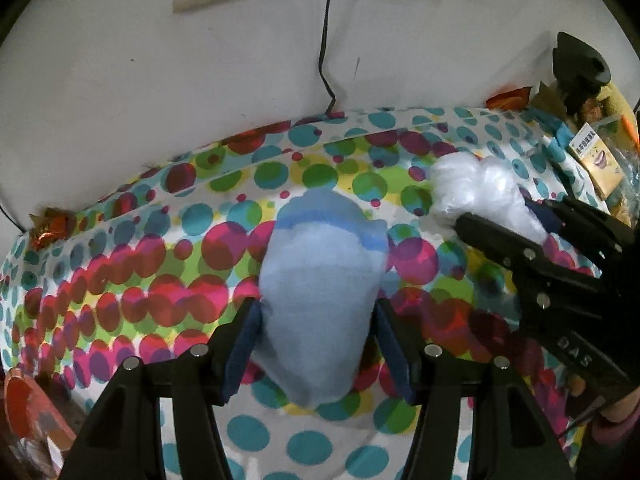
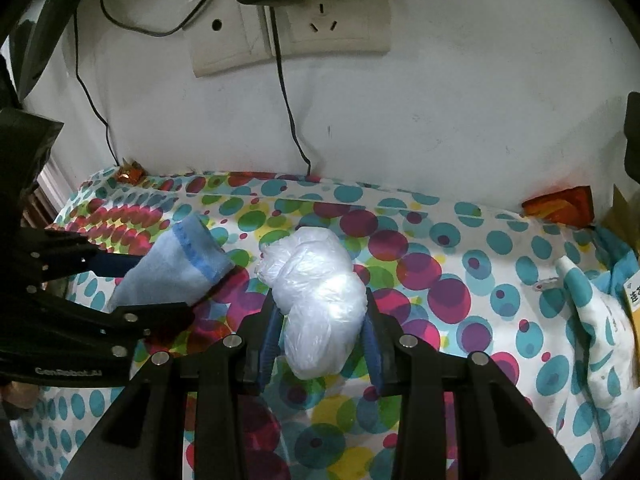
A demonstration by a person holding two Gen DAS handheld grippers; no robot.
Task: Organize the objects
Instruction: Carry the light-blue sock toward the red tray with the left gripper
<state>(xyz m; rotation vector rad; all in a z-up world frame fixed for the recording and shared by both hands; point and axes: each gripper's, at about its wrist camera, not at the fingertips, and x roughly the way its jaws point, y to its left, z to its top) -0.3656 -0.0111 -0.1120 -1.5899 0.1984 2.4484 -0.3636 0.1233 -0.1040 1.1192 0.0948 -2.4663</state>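
A light blue cloth bundle with a darker blue stripe sits between the fingers of my left gripper, which is shut on it over the polka-dot tablecloth. It also shows in the right wrist view, held by the left gripper. My right gripper is shut on a crumpled white plastic bag. In the left wrist view the bag and the right gripper are at the right.
A white wall with sockets and hanging cables stands behind the table. Orange wrappers lie at the back right and back left. Boxes and packets crowd the right edge.
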